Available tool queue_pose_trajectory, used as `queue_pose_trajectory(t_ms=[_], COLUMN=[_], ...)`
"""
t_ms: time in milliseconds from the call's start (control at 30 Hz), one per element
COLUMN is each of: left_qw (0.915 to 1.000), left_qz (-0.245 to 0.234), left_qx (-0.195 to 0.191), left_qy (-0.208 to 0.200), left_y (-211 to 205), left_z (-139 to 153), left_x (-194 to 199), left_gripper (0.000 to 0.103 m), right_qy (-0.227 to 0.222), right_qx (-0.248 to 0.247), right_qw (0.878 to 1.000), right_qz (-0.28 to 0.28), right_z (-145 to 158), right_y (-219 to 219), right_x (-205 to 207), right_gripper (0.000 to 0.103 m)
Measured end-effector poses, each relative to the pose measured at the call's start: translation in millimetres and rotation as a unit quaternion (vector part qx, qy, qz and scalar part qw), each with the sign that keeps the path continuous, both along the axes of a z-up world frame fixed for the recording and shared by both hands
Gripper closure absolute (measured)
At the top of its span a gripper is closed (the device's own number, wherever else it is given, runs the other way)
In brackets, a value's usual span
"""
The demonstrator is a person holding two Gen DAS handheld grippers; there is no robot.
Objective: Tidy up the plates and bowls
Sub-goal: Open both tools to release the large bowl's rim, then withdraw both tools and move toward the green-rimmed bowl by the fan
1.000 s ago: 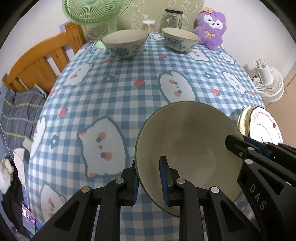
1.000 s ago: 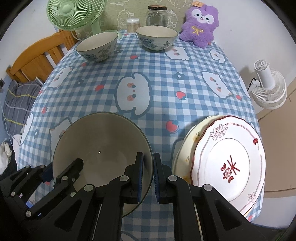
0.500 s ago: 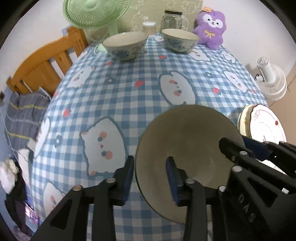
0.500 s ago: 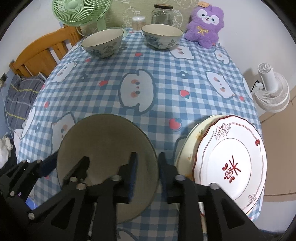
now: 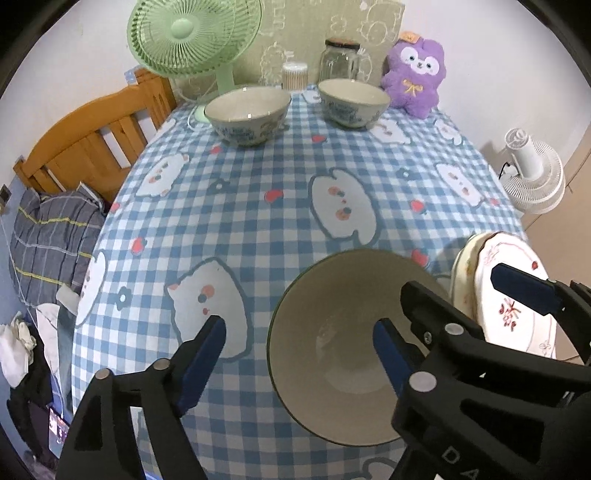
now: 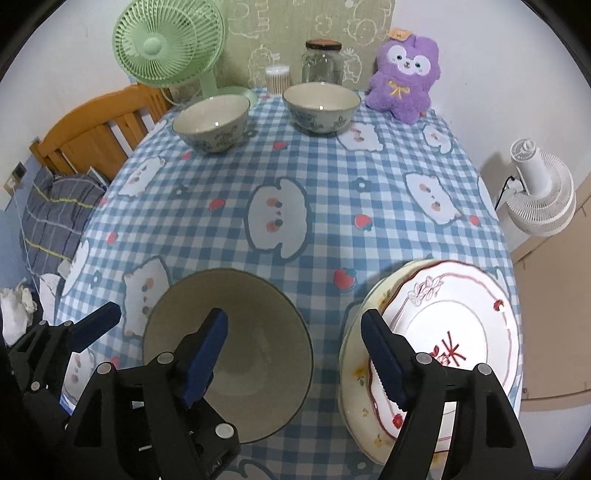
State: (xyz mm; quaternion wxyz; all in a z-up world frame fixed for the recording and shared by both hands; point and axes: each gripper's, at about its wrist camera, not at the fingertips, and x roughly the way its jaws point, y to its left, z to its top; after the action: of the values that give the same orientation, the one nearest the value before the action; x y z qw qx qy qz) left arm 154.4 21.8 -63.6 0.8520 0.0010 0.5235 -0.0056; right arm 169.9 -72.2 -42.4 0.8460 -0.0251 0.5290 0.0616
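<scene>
A large beige bowl (image 5: 340, 314) (image 6: 251, 306) rests upright on the checked tablecloth at the near edge. My left gripper (image 5: 297, 350) hangs over its left rim with jaws opening; the rim is between the pads, and neither pad touches it. My right gripper (image 6: 293, 354) is over the bowl's right rim, jaws also opening and free of it; its right finger is above the plates. A stack of plates (image 6: 443, 350) (image 5: 509, 306), a red-patterned white one on top, lies just right of the bowl. Two blue-patterned bowls (image 5: 247, 114) (image 5: 352, 101) stand apart at the far side.
Behind the far bowls are a green fan (image 5: 188, 33), a glass jar (image 5: 340, 59), a swab container (image 5: 294, 75) and a purple plush toy (image 5: 417, 74). A wooden bed frame (image 5: 92, 140) is left of the table, a white fan (image 5: 532, 173) on the right.
Both grippers were shut on the beige bowl's rim and have opened wide, letting it go. Both have risen a little; the bowl stays on the cloth.
</scene>
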Motion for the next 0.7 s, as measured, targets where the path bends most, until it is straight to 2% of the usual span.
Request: queue_pose_trajectory(t_ms=[333,700], left_qw=[0.9993,0.9974], left_qz=[-0.002,-0.008], left_qx=[-0.015,-0.01], left_qy=[-0.035,-0.072], left_y=[-1,-1], left_z=[43,88], left_x=[-1,-8], left_gripper=[0.014,0.011], right_qy=[-0.043,-0.069], right_qx=[0.009,0.031], right_qw=[0.999,0.997], right_qz=[0.006,-0.002], right_z=[44,89], right_y=[-1,-3], right_x=[-2,-9], right_gripper=[0.017,0.016])
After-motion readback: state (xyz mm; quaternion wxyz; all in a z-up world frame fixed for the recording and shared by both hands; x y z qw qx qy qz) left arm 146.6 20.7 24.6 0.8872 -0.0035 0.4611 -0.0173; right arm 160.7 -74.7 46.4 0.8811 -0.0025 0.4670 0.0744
